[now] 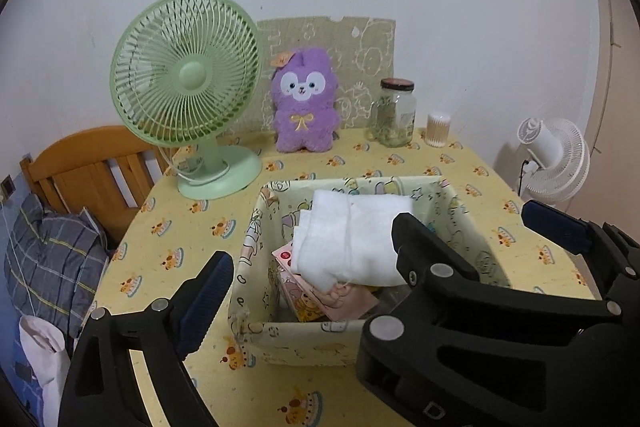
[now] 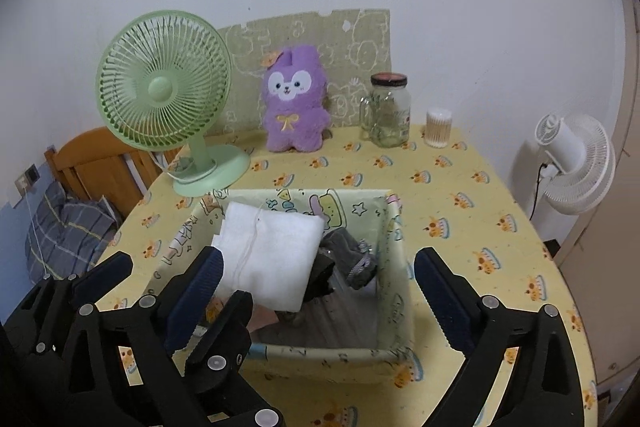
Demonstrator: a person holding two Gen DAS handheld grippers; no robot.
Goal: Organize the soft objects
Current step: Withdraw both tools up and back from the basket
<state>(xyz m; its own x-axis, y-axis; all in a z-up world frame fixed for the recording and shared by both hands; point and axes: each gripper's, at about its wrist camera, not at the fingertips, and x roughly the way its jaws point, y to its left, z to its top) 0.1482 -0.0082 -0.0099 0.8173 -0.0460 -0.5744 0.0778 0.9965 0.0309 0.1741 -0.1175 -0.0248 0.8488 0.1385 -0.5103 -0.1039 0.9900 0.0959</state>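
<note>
Both tools, left [image 1: 308, 267] and right [image 2: 316, 283], hover agape over the fabric box [image 2: 394, 267].

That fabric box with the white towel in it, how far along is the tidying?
Done: a folded white towel and dark clothing already lie in the fabric box. In hand: nothing; both tongs, left and right, are open. Left: the purple plush toy sits on the table, perhaps next.
</note>
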